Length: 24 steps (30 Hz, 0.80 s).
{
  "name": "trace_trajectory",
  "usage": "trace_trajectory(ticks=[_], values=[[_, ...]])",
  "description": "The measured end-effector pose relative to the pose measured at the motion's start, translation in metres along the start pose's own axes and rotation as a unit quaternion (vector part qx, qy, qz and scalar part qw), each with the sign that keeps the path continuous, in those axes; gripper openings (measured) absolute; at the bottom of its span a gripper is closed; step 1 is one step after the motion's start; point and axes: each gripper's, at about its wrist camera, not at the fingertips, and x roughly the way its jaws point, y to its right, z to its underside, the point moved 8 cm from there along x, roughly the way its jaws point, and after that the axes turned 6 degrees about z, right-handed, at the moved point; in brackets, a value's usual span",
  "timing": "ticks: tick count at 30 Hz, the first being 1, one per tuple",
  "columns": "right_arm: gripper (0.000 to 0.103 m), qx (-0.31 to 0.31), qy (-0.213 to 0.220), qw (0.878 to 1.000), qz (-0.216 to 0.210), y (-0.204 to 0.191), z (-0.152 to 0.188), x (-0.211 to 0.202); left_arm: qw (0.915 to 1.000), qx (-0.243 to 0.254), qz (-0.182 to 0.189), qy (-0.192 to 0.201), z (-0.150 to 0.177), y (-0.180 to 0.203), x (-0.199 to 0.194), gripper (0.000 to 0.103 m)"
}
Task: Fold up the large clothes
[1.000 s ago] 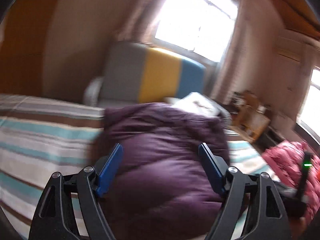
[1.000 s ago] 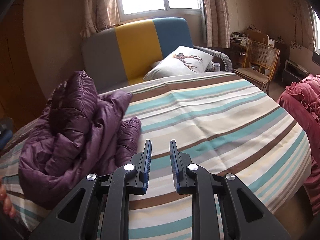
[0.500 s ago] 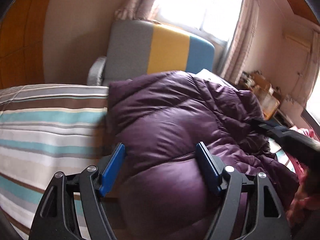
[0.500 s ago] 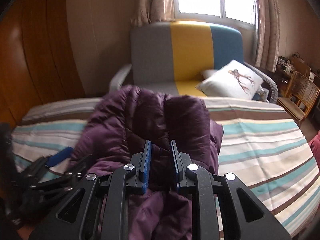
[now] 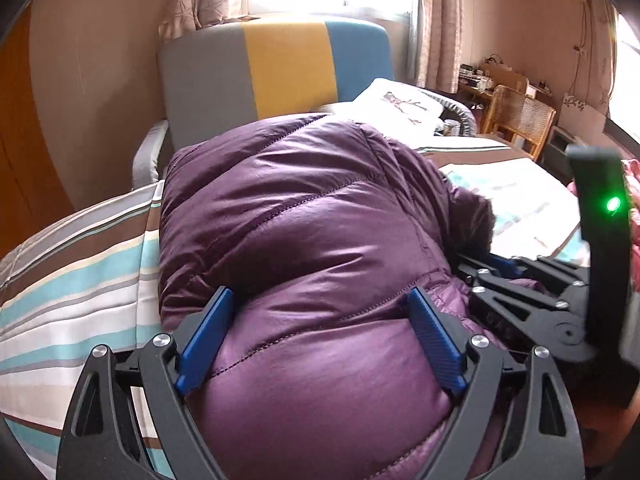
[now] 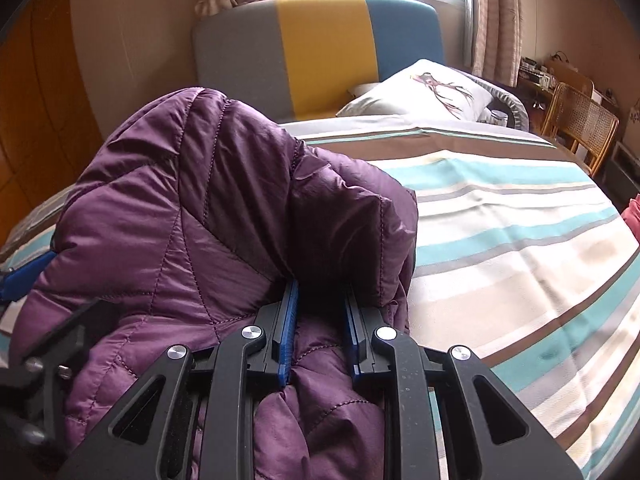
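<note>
Jacket (image 5: 304, 240) purple, quilted, puffy, bunched

My right gripper (image 6: 318, 300) pinching a fold of purple jacket (image 6: 192, 220), jacket heaped on striped bed (image 6: 520, 240), pillow (image 6: 420, 94) beyond, left gripper (image 6: 28, 276) partly hidden at the left edge

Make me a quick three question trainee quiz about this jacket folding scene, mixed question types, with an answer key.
1. True or false: the left gripper is open, its blue fingers straddling the puffy purple quilted jacket.
2. The right gripper has between its fingers: A) the white printed pillow B) a fold of the jacket C) nothing
3. Fill in: the jacket lies on a ______ bedsheet.

Key: 1 true; 2 B; 3 striped
</note>
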Motion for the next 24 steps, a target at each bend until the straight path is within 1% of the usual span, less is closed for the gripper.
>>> trace_trajectory(ticks=[2,5,7,10,12,15,18,20,22,23,24], values=[[0.020,0.001,0.000,1.000,-0.004,0.000,0.000,-0.002,1.0000,-0.004,0.000,0.001,0.001,0.000,-0.001,0.087],[0.020,0.007,-0.001,1.000,-0.023,0.003,-0.007,-0.006,0.9999,-0.007,0.008,0.000,0.001,-0.004,-0.005,0.087],[0.020,0.028,0.001,0.999,-0.038,0.011,-0.010,-0.021,0.9999,-0.010,0.012,0.005,0.001,-0.005,-0.011,0.087],[0.020,0.055,0.018,0.997,-0.043,0.022,-0.014,-0.051,0.9994,-0.022,0.016,0.022,-0.002,-0.011,-0.027,0.087],[0.020,0.058,0.032,0.997,-0.043,0.024,-0.017,-0.073,0.9983,-0.041,0.005,0.041,-0.005,-0.023,-0.044,0.087],[0.020,0.043,0.045,0.996,-0.056,0.013,-0.026,-0.092,0.9959,-0.062,-0.029,0.058,-0.013,-0.044,-0.057,0.087],[0.020,0.018,0.025,0.997,-0.068,-0.010,-0.038,-0.084,0.9957,-0.073,-0.043,0.039,-0.018,-0.060,-0.049,0.087],[0.020,-0.003,0.006,0.999,-0.045,-0.016,-0.041,-0.068,0.9963,-0.070,-0.047,0.018,-0.020,-0.062,-0.036,0.087],[0.020,-0.019,-0.022,0.999,-0.017,-0.016,-0.041,-0.039,0.9968,-0.066,-0.044,0.004,-0.022,-0.061,-0.022,0.088],[0.020,-0.023,-0.035,0.999,-0.002,-0.013,-0.038,-0.026,0.9972,-0.063,-0.042,-0.003,-0.023,-0.059,-0.015,0.089],[0.020,-0.022,-0.042,0.999,0.004,-0.009,-0.035,-0.016,0.9975,-0.060,-0.032,-0.017,-0.022,-0.057,-0.004,0.090]])
